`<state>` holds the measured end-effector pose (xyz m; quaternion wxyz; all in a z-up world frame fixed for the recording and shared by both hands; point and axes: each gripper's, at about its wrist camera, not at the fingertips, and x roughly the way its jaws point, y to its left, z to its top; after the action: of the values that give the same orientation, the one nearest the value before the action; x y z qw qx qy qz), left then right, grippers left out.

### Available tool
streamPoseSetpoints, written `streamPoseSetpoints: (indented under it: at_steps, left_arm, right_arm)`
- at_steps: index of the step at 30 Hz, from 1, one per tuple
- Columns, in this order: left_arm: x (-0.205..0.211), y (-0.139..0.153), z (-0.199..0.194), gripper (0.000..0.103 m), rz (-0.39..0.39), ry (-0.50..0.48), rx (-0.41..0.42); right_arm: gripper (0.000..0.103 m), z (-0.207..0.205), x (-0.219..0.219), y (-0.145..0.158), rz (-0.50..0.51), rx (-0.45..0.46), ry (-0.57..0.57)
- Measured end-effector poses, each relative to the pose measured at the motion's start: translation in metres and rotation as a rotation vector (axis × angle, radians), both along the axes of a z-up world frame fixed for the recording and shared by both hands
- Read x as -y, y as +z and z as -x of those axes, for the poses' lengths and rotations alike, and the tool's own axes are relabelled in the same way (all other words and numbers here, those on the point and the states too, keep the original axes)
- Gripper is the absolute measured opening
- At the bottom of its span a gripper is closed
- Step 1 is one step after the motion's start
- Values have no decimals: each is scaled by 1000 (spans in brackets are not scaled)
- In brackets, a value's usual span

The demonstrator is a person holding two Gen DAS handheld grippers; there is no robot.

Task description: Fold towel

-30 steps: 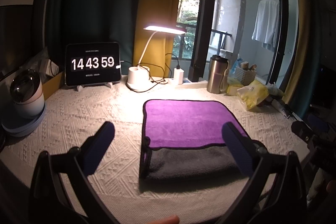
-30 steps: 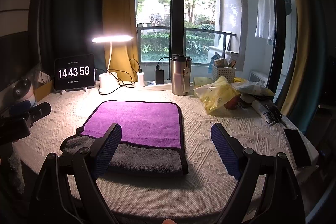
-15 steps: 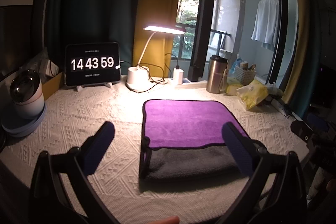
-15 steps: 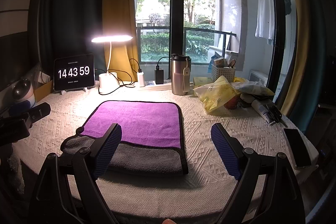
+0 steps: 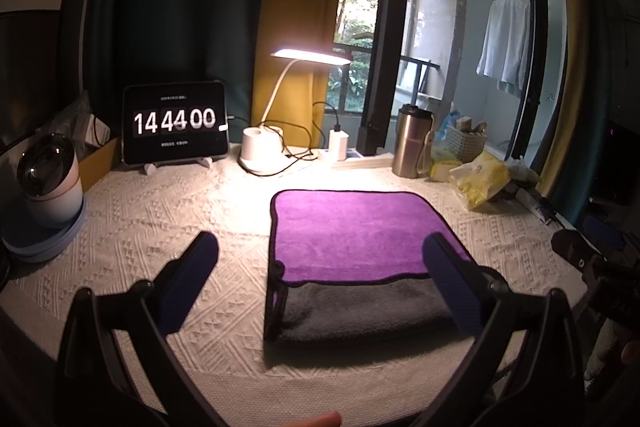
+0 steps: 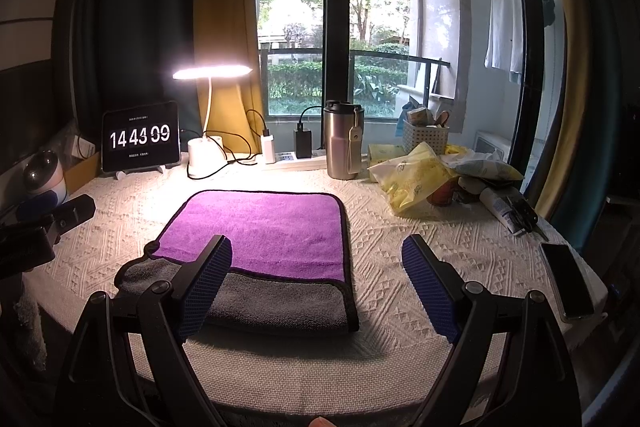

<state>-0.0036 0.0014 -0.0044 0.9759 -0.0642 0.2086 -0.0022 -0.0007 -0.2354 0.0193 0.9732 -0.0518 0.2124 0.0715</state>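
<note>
A folded towel [image 5: 352, 231], purple on top with a grey layer showing at its near edge, lies flat on the white textured tablecloth [image 5: 160, 211]. It also shows in the right wrist view [image 6: 272, 227]. My left gripper [image 5: 320, 283] is open and empty, held back from the towel's near left side. My right gripper [image 6: 316, 279] is open and empty, held back from the towel's near right corner. The left gripper shows at the left edge of the right wrist view [image 6: 48, 223], and the right gripper at the right edge of the left wrist view [image 5: 588, 263].
At the back stand a tablet clock [image 5: 175, 123], a lit desk lamp [image 5: 260, 147], a steel tumbler [image 5: 412, 141], a basket [image 6: 424, 135] and yellow bags [image 6: 412, 179]. A round appliance [image 5: 48, 175] sits far left. A phone [image 6: 568, 279] lies near the right edge.
Nothing has visibly moved; only the clock display has ticked over.
</note>
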Motion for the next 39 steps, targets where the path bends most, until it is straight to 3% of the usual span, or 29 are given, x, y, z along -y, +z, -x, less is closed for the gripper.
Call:
streamPoseSetpoints:
  at_steps: [20,29,39]
  left_arm:
    - [2,-25,-31,103,-24,-24,-94]
    - [1,-46,-52,102,-35,-22,-179]
    - [-6,-70,-80,102,12,-39,-285]
  right_arm:
    - [89,-28,2,-23,-8,-100,-12]
    - [89,-47,9,-40,-18,-167,-31]
    - [89,-71,16,-57,-23,-230,-42]
